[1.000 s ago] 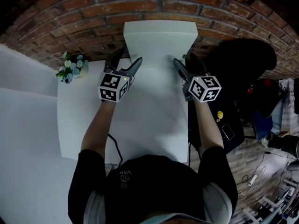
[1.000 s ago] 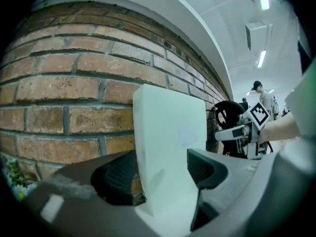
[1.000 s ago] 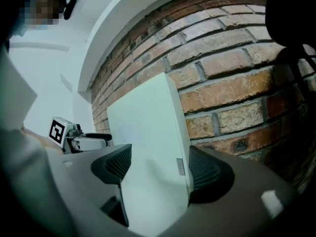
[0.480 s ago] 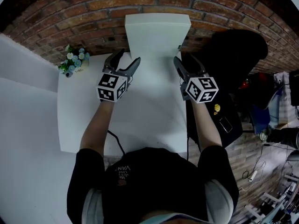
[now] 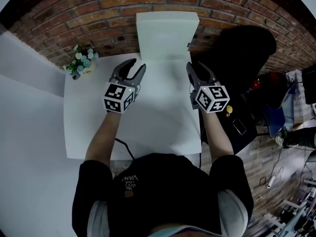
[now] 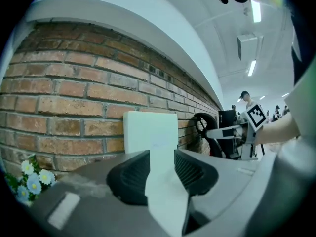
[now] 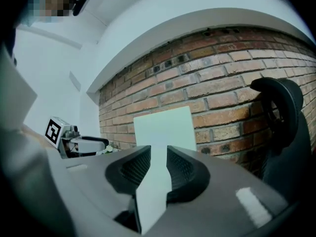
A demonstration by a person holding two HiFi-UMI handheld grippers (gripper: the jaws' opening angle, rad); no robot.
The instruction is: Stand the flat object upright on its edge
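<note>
A flat white board point(image 5: 167, 33) stands upright on its lower edge at the far end of the white table point(image 5: 148, 122), against the brick wall. It also shows in the left gripper view as the board point(image 6: 150, 132) and in the right gripper view as the board point(image 7: 165, 125), straight ahead of each gripper. My left gripper point(image 5: 131, 68) hovers short of its left corner and my right gripper point(image 5: 196, 68) short of its right corner. Neither touches it. Both pairs of jaws are closing with a gap left and nothing between them, as on the left gripper point(image 6: 162, 157) and right gripper point(image 7: 158, 154).
A small pot of blue and white flowers point(image 5: 81, 63) sits at the table's far left corner. A black office chair point(image 5: 242, 48) stands right of the table by the brick wall point(image 5: 74, 19). A cable hangs off the near table edge.
Both grippers have drawn back a little from the board, and their jaws have narrowed. The board stays upright against the wall.
</note>
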